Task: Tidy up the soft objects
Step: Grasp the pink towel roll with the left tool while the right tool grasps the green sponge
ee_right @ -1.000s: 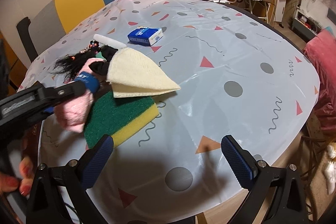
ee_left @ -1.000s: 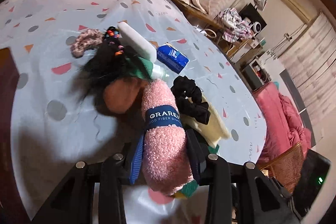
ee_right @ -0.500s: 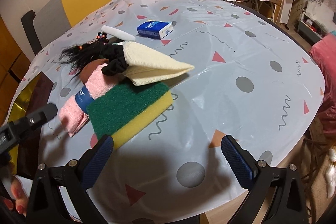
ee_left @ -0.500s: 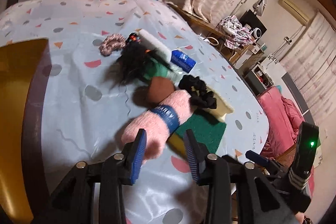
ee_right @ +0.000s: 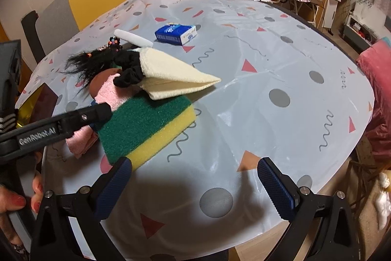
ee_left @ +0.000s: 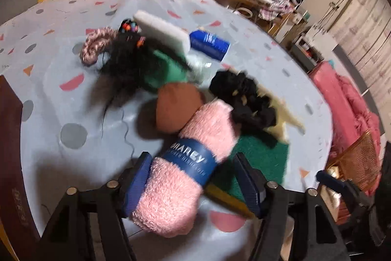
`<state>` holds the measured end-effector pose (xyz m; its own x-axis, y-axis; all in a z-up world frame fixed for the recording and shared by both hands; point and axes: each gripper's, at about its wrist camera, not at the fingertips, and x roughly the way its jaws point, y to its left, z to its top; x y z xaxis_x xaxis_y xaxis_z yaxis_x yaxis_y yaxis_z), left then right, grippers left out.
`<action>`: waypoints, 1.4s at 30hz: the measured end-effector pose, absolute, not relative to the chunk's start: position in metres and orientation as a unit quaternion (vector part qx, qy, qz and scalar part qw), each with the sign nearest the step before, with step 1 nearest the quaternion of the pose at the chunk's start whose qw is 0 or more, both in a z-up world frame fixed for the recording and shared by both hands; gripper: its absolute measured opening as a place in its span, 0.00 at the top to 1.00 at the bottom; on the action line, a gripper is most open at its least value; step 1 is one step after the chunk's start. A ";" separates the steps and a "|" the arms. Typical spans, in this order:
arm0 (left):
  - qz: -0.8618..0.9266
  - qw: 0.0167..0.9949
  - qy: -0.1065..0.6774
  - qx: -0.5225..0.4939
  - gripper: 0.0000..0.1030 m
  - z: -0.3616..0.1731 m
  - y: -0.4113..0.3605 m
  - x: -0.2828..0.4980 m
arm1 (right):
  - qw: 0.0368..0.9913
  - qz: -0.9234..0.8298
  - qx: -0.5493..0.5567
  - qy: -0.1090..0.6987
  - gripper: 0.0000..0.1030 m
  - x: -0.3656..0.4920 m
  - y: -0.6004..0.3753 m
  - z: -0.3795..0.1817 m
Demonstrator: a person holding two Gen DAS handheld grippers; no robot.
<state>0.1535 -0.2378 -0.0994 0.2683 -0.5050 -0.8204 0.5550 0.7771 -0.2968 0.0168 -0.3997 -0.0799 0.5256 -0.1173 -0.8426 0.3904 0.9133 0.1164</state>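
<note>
Released moments ago, pink towel roll (ee_left: 185, 170) lies between the wide-open, just-spreading left claw (ee_left: 193, 184).

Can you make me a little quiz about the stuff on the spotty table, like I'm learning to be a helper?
1. True or false: the right hand-held gripper holds the green and yellow sponge.
2. What lies on top of the sponge? A) cream cloth B) blue tissue packet C) pink scrunchie
3. Fill in: between the fingers of the left hand-held gripper lies a rolled ____ towel.
Key: 1 false, it is open and empty. 2 A. 3 pink; those jaws have just been opening, with the towel lying between them.
</note>
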 end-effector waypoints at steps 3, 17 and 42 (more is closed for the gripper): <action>-0.329 0.800 0.502 -0.010 0.59 -0.097 -0.224 0.149 | 0.860 -0.146 0.152 0.466 0.00 0.017 -0.401 -0.082; -0.298 0.838 0.457 -0.019 0.79 -0.077 -0.178 0.099 | 0.858 -0.141 0.159 0.467 0.00 0.025 -0.387 -0.077; -0.298 0.834 0.464 -0.007 0.54 -0.076 -0.184 0.093 | 0.834 -0.163 0.170 0.499 0.00 0.064 -0.416 -0.083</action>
<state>0.0931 -0.1840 -0.0757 0.3908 -0.5032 -0.7707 0.4911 0.8222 -0.2878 0.0635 -0.4164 -0.0827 0.4484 -0.1011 -0.8881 0.4411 0.8892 0.1215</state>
